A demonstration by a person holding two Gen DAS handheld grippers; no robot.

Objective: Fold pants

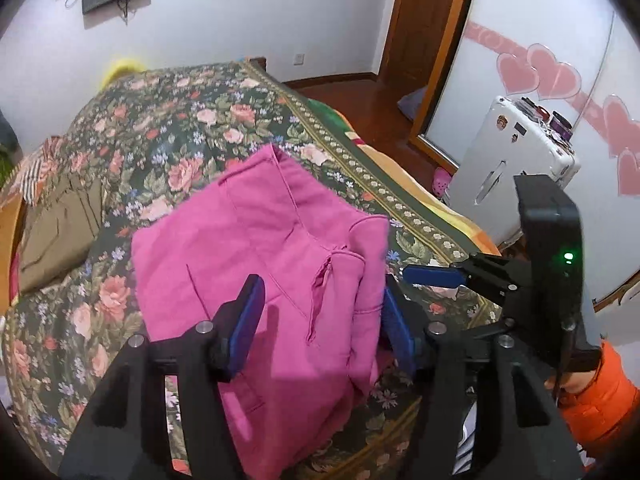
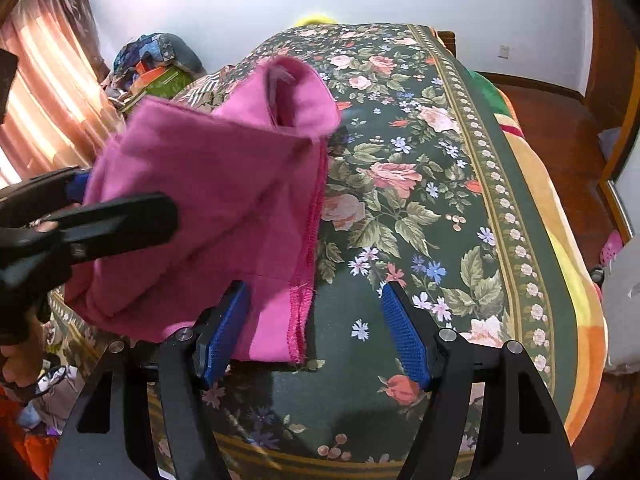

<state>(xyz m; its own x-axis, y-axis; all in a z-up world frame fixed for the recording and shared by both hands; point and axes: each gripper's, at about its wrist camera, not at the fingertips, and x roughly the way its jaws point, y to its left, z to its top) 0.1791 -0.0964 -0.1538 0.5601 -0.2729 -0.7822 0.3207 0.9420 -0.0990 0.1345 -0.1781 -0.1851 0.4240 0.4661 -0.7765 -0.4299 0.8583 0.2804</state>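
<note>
The pink pants [image 1: 260, 264] lie bunched in a folded heap on the flowered bed cover [image 1: 168, 128]. My left gripper [image 1: 320, 312] is open, its blue pads either side of the heap's near part, holding nothing. In the right wrist view the pants [image 2: 208, 208] sit to the left with a hemmed edge facing me. My right gripper [image 2: 316, 332] is open and empty; its left pad [image 2: 224, 332] touches or overlaps the pants' near edge, its right pad over bare cover. The right gripper also shows in the left wrist view [image 1: 432, 276], beside the pants.
An olive garment [image 1: 56, 232] and a striped cloth [image 1: 32, 176] lie at the bed's left. A white suitcase [image 1: 516, 160] stands right of the bed by a mirrored wardrobe door. The bed's edge [image 2: 560, 280] drops to a wooden floor. Clutter [image 2: 156, 68] sits by the curtain.
</note>
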